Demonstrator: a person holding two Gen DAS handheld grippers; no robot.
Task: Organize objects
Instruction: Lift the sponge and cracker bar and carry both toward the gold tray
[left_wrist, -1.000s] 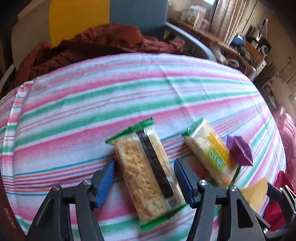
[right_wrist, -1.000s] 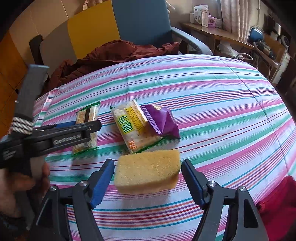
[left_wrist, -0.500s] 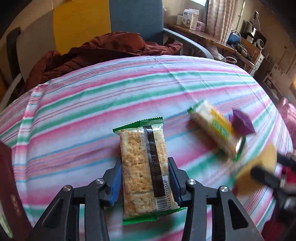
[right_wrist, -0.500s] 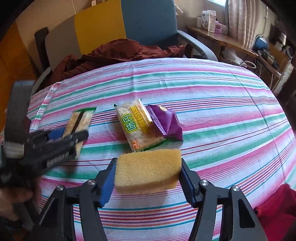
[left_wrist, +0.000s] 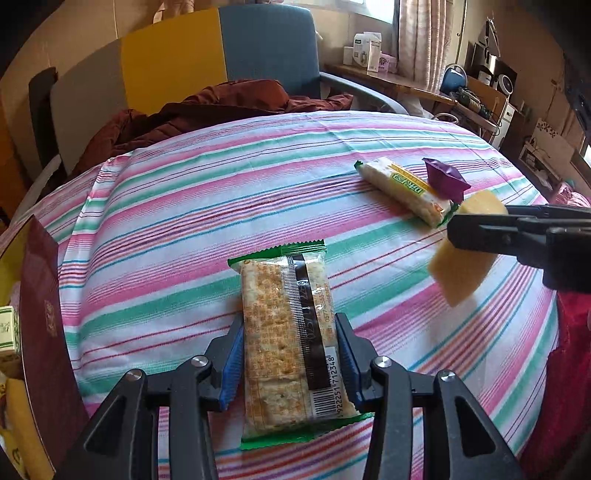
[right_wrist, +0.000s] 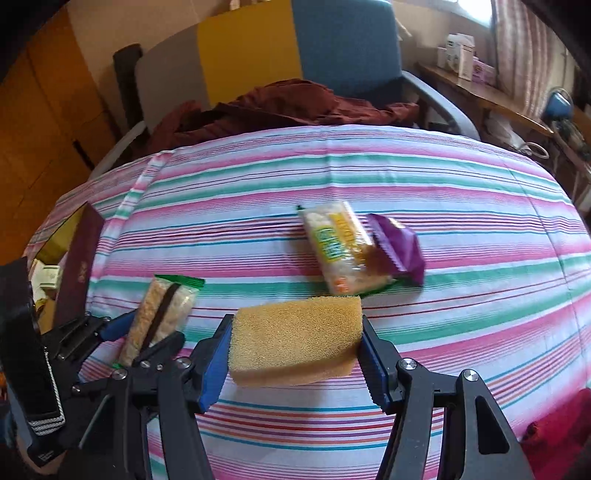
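My left gripper (left_wrist: 290, 356) is shut on a green-edged cracker packet (left_wrist: 286, 332) and holds it above the striped tablecloth (left_wrist: 221, 192). My right gripper (right_wrist: 295, 354) is shut on a yellow sponge (right_wrist: 295, 338), lifted off the cloth. The sponge (left_wrist: 465, 254) and the right gripper also show at the right of the left wrist view. The cracker packet (right_wrist: 159, 317) and the left gripper (right_wrist: 144, 338) show at the left of the right wrist view. A yellow-labelled cracker packet (right_wrist: 340, 247) and a purple snack packet (right_wrist: 399, 247) lie together on the cloth.
A dark red box (left_wrist: 44, 325) with items inside stands at the left edge; it also shows in the right wrist view (right_wrist: 77, 273). A brown garment (left_wrist: 207, 110) lies on a blue and yellow chair (left_wrist: 266, 48) behind the table. A cluttered desk (left_wrist: 406, 81) stands at the back right.
Both grippers closed on their objects and lifted them. The left gripper with the cracker packet moved left toward the red box. The right gripper with the sponge followed leftward.
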